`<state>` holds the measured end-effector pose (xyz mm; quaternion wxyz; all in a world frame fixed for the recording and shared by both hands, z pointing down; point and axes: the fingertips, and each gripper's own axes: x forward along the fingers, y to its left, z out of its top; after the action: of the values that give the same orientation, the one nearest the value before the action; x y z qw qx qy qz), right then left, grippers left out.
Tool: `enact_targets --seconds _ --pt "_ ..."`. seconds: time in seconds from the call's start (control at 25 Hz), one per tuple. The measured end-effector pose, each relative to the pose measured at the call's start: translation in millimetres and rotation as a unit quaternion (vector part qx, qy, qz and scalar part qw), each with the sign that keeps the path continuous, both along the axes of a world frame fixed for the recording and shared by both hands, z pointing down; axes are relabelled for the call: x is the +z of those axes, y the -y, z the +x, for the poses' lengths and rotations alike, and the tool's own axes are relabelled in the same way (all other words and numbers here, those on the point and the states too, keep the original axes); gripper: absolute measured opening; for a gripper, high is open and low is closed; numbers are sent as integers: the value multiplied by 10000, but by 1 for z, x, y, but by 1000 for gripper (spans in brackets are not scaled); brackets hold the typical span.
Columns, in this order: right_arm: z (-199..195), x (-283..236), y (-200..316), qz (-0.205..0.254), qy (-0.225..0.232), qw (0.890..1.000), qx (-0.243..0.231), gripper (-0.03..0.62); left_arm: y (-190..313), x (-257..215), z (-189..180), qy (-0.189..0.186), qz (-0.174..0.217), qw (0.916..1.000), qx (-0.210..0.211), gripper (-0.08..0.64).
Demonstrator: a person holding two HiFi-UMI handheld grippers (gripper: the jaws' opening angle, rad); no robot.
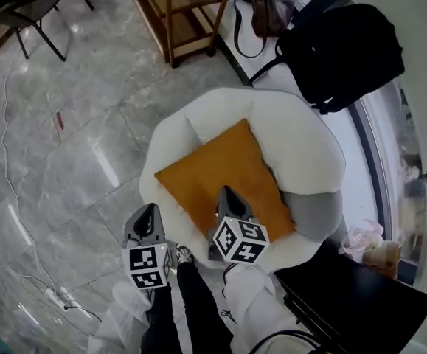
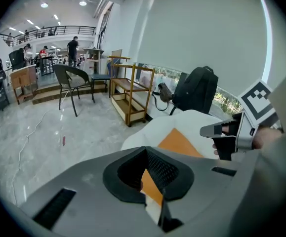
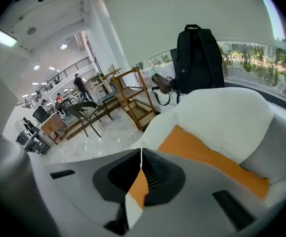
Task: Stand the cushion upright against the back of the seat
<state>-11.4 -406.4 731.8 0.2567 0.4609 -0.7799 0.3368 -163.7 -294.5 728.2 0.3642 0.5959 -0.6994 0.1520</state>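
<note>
**Q:** While the orange cushion [image 1: 220, 169] lies flat on the seat of the white armchair [image 1: 163, 147], where are the grippers?

**A:** The right gripper [image 1: 229, 198] hangs over the cushion's edge at the armchair's front. The left gripper [image 1: 149, 214] is just off the armchair's front rim. Both have their jaws pressed together, with nothing between them.

**Q:** How should the cushion handle?

**A:** Probably light, soft and floppy, with grippy fabric. Pinch the corners nearest the armchair's front, then tip it towards the backrest [image 1: 294, 115]. Expect some sagging.

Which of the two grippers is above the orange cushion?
The right gripper, its tip over the orange cushion; the left gripper hangs at the white armchair's edge, off the cushion.
</note>
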Motion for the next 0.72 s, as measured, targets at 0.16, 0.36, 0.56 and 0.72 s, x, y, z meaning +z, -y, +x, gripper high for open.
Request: enact_targets --seconds 0.16,0.36,0.56,0.72 --pt "-9 37 10 31 -194 9992 -338 64 0 35 -7 -107 -38 9997 -206 -5" --pt "-24 91 31 54 -725 9913 -1096 76 4 65 -8 -88 -52 9996 -270 -5" --pt "-41 143 51 -116 -1237 9779 -1679 198 2 81 -14 -41 -111 9995 -277 -5" --pt "-49 178 65 -226 -1660 9666 -1942 264 -1 88 -24 -70 -179 9989 -439 -5"
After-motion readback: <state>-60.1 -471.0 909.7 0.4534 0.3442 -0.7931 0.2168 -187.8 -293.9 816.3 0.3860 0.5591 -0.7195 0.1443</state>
